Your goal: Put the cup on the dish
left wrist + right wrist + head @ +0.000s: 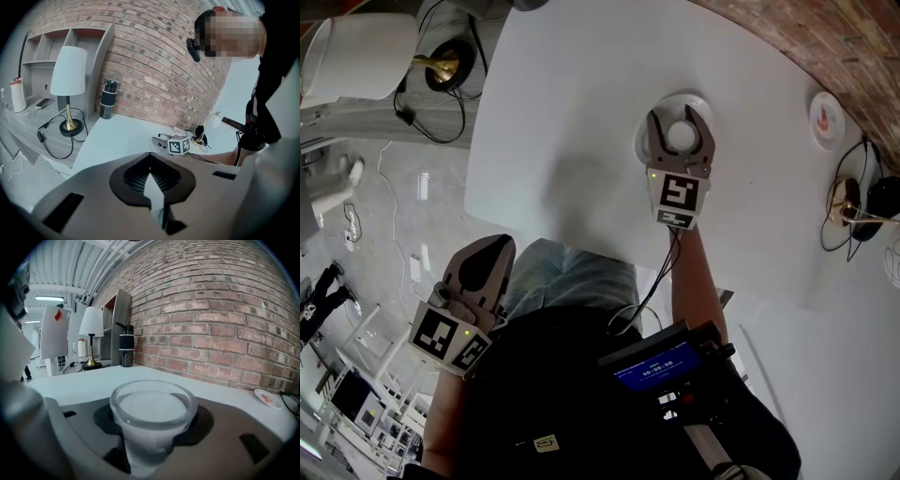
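Cup [153, 413]: translucent, rigid, probably light, slippery. Right hand-held gripper [680, 117] clamped mid-wall, upper right; left hand-held gripper [492, 248] closed, empty.

No print is legible (digits on the blue screen [653, 364] blur).

R claw [680, 115]: arm extended fwd, jaws clamped on cup [682, 137]. L claw [499, 244]: held low at L side, jaws together, empty.
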The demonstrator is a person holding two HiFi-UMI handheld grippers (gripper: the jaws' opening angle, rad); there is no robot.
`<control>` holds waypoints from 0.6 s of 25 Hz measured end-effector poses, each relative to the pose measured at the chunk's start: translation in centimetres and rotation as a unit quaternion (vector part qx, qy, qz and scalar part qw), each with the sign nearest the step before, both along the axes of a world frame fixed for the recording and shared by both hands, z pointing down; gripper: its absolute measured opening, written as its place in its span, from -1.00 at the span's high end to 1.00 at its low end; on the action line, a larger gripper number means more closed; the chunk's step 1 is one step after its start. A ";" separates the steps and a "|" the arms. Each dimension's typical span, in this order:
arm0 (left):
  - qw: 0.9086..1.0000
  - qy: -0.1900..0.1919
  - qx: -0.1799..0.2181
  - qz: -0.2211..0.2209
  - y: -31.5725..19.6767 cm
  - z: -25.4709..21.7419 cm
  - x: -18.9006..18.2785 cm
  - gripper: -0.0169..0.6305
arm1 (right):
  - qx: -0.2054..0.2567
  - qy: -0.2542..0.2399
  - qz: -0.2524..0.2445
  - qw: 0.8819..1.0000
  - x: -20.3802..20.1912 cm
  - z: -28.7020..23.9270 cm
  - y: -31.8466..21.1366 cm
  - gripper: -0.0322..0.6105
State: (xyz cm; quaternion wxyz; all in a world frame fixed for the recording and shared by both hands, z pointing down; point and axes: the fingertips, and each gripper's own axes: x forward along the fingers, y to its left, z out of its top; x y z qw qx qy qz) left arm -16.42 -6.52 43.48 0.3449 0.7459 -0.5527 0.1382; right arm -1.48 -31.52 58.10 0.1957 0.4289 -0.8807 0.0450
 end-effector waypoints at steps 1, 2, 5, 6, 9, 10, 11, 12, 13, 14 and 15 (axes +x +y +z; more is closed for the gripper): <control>1.000 0.000 0.000 0.000 0.0 0.0 0.0 0.93 | 0.001 0.000 0.000 1.000 0.0 0.1 0.0 0.14; 1.000 0.000 -0.001 -0.001 0.0 0.0 -0.1 0.93 | 0.002 0.000 0.001 1.000 0.0 0.1 0.0 0.14; 1.000 0.001 -0.003 -0.004 0.0 0.1 -0.2 0.93 | 0.003 0.000 0.001 1.000 -0.1 0.1 -0.1 0.14; 1.000 0.001 -0.003 -0.004 0.0 0.1 -0.2 0.93 | 0.003 -0.001 0.000 1.000 -0.1 0.0 -0.1 0.14; 1.000 0.002 -0.003 -0.004 -0.1 0.1 -0.2 0.93 | 0.003 -0.001 -0.001 1.000 -0.3 0.0 -0.3 0.14; 1.000 0.002 -0.003 -0.004 0.0 0.2 -0.2 0.93 | 0.003 0.000 -0.002 1.000 -0.3 0.0 -0.3 0.14; 1.000 0.002 -0.004 -0.005 0.0 0.2 -0.2 0.93 | 0.003 0.002 -0.002 1.000 -0.4 0.0 -0.4 0.14; 1.000 0.001 -0.003 -0.006 0.0 0.2 -0.1 0.93 | 0.003 0.004 -0.003 1.000 -0.4 0.1 -0.4 0.14; 1.000 0.002 -0.003 -0.007 0.0 0.2 -0.1 0.93 | 0.003 0.006 -0.003 1.000 -0.5 0.1 -0.4 0.14; 1.000 0.002 -0.003 -0.008 0.0 0.2 -0.1 0.93 | 0.003 0.008 -0.004 1.000 -0.5 0.2 -0.4 0.14; 1.000 0.002 -0.003 -0.009 0.0 0.2 -0.1 0.93 | 0.003 0.011 -0.005 1.000 -0.5 0.2 -0.4 0.14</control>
